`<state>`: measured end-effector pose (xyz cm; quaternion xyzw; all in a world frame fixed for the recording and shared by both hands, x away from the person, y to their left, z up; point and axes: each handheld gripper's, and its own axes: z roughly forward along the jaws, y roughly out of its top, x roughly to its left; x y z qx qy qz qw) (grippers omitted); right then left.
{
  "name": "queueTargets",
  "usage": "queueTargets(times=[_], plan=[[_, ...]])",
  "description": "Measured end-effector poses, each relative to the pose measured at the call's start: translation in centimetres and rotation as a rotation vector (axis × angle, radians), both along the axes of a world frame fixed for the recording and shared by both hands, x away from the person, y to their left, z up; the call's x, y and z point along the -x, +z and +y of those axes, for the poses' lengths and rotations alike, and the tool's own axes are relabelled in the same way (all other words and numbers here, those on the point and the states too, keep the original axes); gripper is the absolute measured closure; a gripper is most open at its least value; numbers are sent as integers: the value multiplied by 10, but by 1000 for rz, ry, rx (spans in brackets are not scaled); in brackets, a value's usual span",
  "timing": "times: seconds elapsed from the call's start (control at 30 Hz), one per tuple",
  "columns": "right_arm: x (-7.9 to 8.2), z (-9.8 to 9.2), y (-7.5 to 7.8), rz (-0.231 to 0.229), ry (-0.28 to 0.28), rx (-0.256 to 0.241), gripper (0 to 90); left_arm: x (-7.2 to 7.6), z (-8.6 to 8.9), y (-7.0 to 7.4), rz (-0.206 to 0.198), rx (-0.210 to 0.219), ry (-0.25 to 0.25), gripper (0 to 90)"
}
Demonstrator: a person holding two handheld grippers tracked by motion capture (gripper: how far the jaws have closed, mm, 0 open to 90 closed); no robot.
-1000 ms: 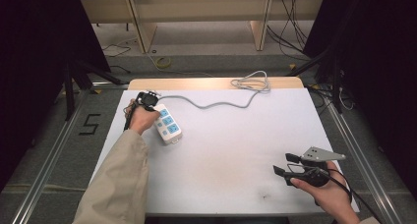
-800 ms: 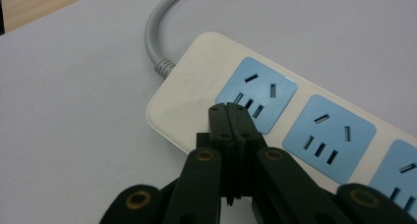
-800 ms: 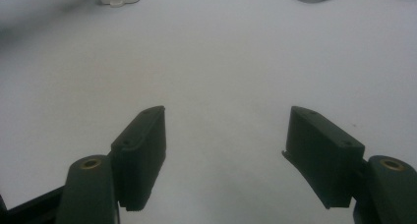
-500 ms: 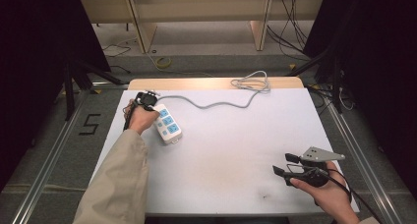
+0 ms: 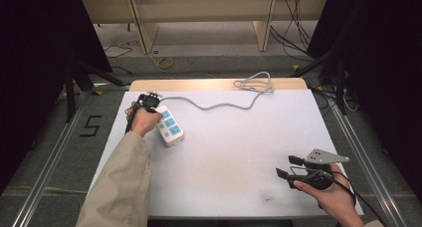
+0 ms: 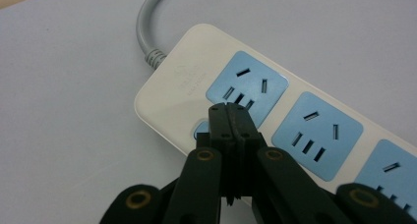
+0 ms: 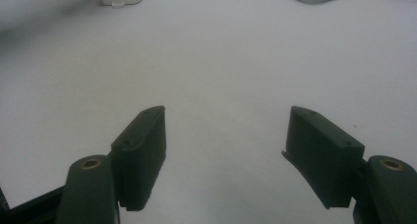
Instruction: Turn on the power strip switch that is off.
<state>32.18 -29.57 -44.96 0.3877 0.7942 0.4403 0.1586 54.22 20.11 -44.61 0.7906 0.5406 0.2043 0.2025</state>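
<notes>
Power strip (image 6: 275, 116) w/ L gripper (image 6: 229, 113) jaws closed over switch; R gripper (image 7: 226, 150) open

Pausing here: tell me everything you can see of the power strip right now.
The power strip is a cream-white plastic bar lying flat on the white table, near its far left corner. Three blue socket panels show on top, and a small blue button sits near the cord end. Its grey cord snakes to a loose coil at the table's far edge. The left hand-held gripper, jaws shut together, has its tips at that button; actual contact can't be confirmed.
</notes>
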Motion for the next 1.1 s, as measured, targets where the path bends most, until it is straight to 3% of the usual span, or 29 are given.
queueTargets(times=[0.17,0.43,0.9,1.1], plan=[[0,0,0,-1,2,0,321,-1,-1,0,-10,-25,-11,900],[0,0,0,-1,0,3,321,-1,-1,-1,-1,-20,-7,900],[1,1,2,-12,9,1,325,-1,3,-2,10,12,7,900],[1,1,2,-14,11,1,325,1,4,-3,-5,27,5,900]])
